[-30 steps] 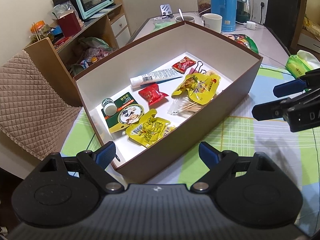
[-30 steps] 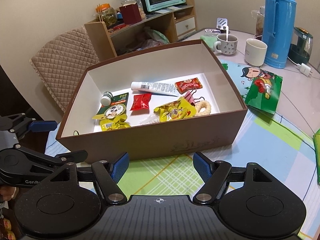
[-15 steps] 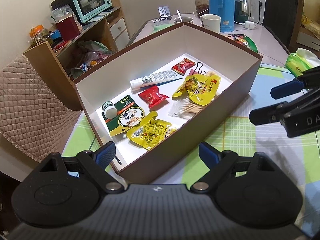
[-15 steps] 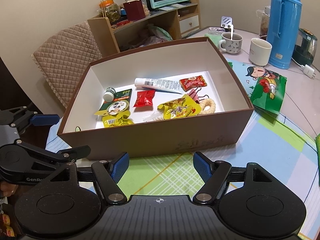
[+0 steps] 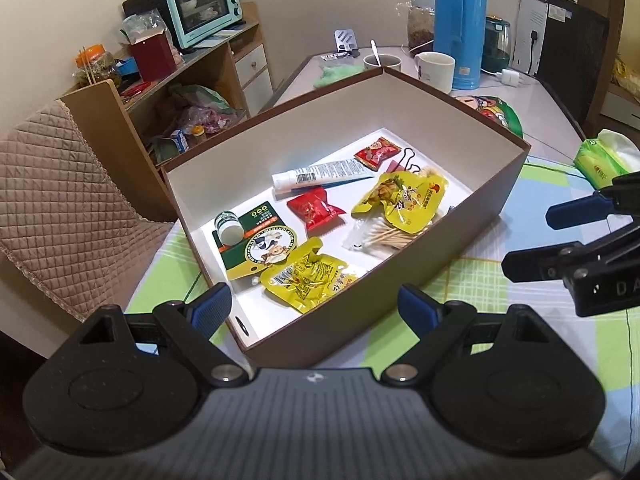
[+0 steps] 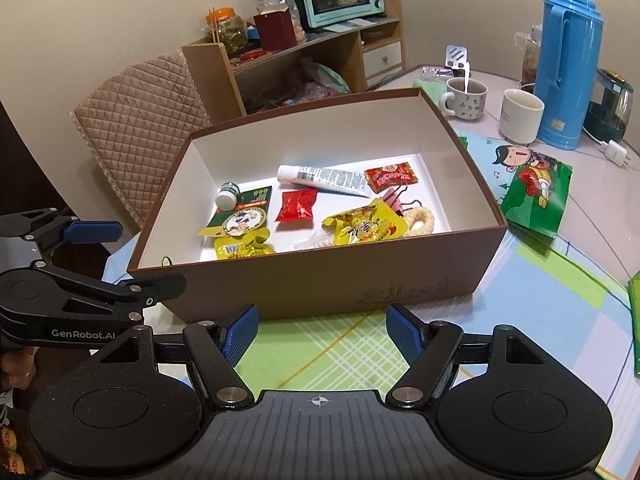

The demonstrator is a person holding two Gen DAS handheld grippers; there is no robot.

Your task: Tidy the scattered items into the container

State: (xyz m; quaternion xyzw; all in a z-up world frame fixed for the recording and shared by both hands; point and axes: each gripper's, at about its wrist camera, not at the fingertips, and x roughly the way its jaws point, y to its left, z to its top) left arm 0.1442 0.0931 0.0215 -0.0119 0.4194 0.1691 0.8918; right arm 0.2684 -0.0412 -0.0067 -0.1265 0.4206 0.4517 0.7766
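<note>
Many small packets in brown box (image 6: 320,284)

Box (image 6: 320,276) wall hides cotton swabs (image 6: 316,240) — partly.

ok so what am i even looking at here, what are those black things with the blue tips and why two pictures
Those are two hand-held grippers, no robot arm: a person holds one in each hand. Each carries a camera that looks along its two blue-tipped fingers, so there are two pictures. One is from the left gripper, the other from the right gripper; each also shows the other at its edge. Both are open and hold nothing. Between them a brown box stands on a checked tablecloth. In it lie a white tube, a red snack packet, yellow pouches, a small bottle and cotton swabs. Cups and a blue thermos stand behind.
</note>
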